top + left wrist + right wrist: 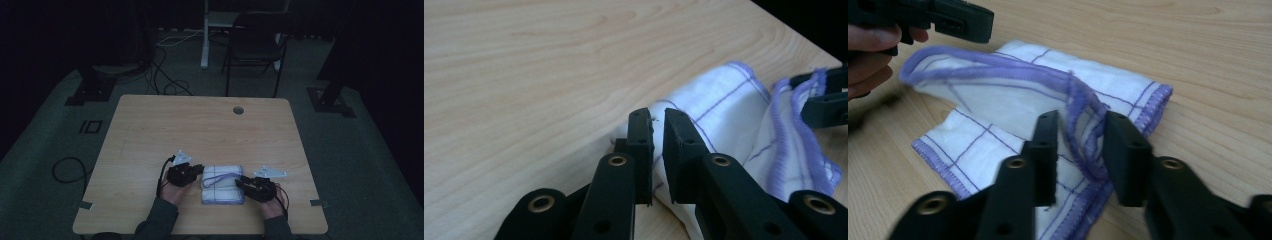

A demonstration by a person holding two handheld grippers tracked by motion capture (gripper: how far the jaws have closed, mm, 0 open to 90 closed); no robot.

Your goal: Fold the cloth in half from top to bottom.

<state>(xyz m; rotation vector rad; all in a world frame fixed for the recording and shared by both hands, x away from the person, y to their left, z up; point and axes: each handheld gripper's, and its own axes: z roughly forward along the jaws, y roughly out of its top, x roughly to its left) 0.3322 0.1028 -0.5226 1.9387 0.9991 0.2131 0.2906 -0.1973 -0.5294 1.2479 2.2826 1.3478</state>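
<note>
A white cloth [222, 184] with purple hem and thin purple grid lines lies folded on the wooden table [200, 125] near its front edge. My left gripper [199, 175] is at the cloth's left end. In the left gripper view, my left gripper [658, 122] has its jaws a narrow slit apart, with the cloth [724, 110] just beyond them and nothing pinched. My right gripper [241, 183] is at the cloth's right end. It [1080, 125] is open, and a raised loop of purple hem on the cloth [1013, 100] stands between the jaws without the pads pressing it.
The table has a round cable hole [238, 110] at the back. A dark folding chair [255, 45] stands on the floor behind the table. A black cable [67, 170] loops on the floor at the left. A hand [873, 50] holds the left gripper.
</note>
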